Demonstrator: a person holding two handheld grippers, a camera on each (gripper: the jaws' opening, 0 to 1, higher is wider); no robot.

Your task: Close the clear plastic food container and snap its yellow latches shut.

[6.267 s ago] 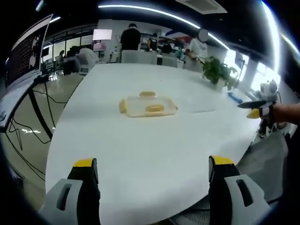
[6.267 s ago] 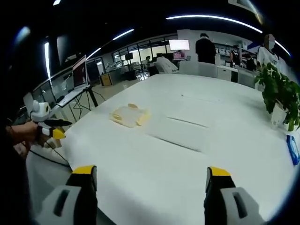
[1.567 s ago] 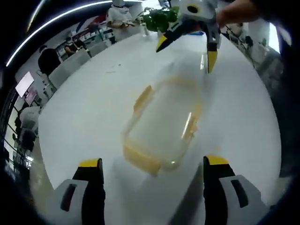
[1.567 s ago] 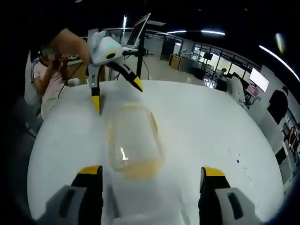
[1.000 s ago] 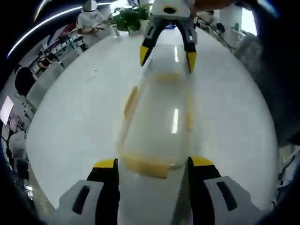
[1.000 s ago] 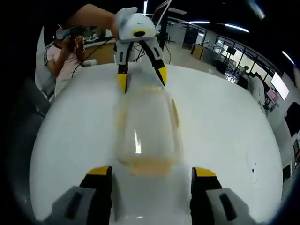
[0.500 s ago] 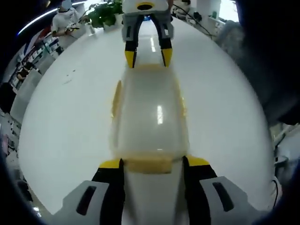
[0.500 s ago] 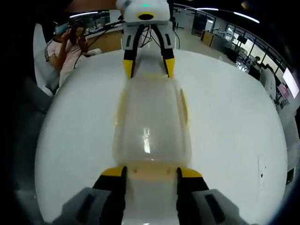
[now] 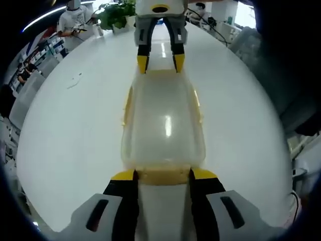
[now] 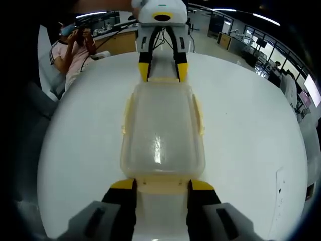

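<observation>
The clear plastic food container [image 9: 163, 125] lies lid-down on the white table [image 9: 65, 130], in the middle of both views, running lengthwise from the bottom centre of each frame toward the top centre. At the bottom of the left gripper view, the left gripper [image 9: 163, 175] has its two yellow-tipped jaws closed in on the yellow latch [image 9: 163, 175] at the container's near short end, one tip at each side of it; the tips look to be touching the latch, though a firm grip cannot be told. Half a second ago these jaws stood slightly wider; now they sit a little closer together on the latch. In the right gripper view the right gripper [image 10: 162, 185] does the same at the opposite short end, its jaws narrowed around that end's latch [image 10: 162, 185], also a touch nearer each other than before.

Further up each frame, yellow side latches [image 10: 199, 120] line the long edges of the container. At the top centre of each view the other gripper faces the camera, jaws pointing down at the far end latch. Beyond, at the upper left of the left gripper view, a green potted plant [image 9: 116, 14] stands by the table's far edge; at the upper left of the right gripper view a seated person [image 10: 70, 55] is by the table.
</observation>
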